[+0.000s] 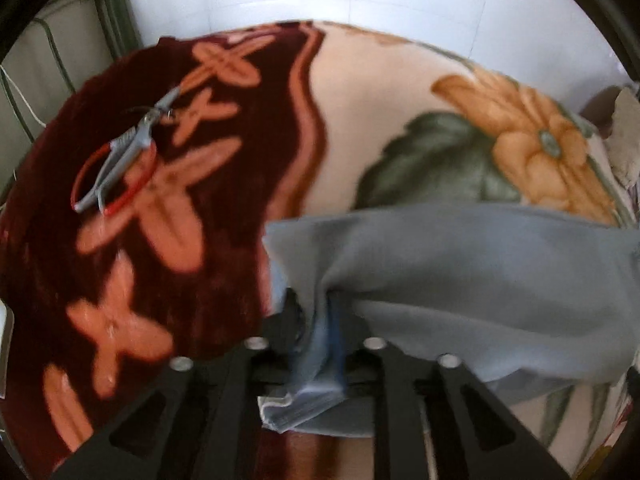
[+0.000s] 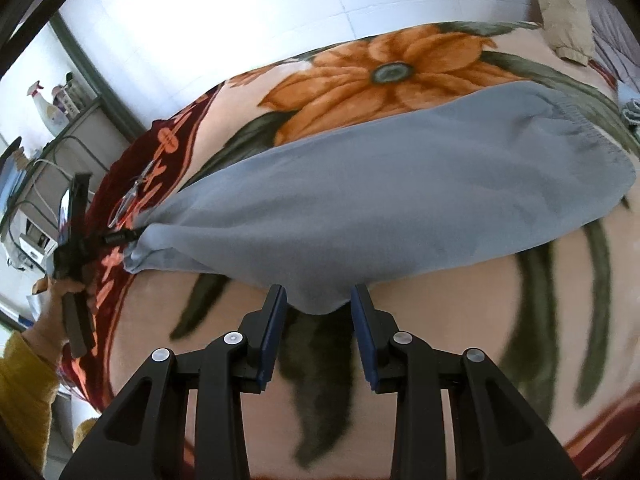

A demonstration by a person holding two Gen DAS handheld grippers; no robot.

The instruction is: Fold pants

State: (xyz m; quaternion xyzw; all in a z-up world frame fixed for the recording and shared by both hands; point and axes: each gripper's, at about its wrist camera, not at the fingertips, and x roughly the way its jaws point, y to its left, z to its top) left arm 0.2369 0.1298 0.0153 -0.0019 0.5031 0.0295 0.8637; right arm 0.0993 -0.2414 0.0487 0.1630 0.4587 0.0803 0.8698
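One pants, one blanket, one pruning shears, two tools.

The grey-blue pants lie lengthwise across the floral blanket, folded narrow, the elastic waistband by its orange flower and the bunched leg end toward its dark red border.

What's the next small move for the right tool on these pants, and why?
Probably close the right tool: its jaws stand open on either side of the near edge of the pants, not pressing it, while the left tool already has the leg end bunched between its jaws.
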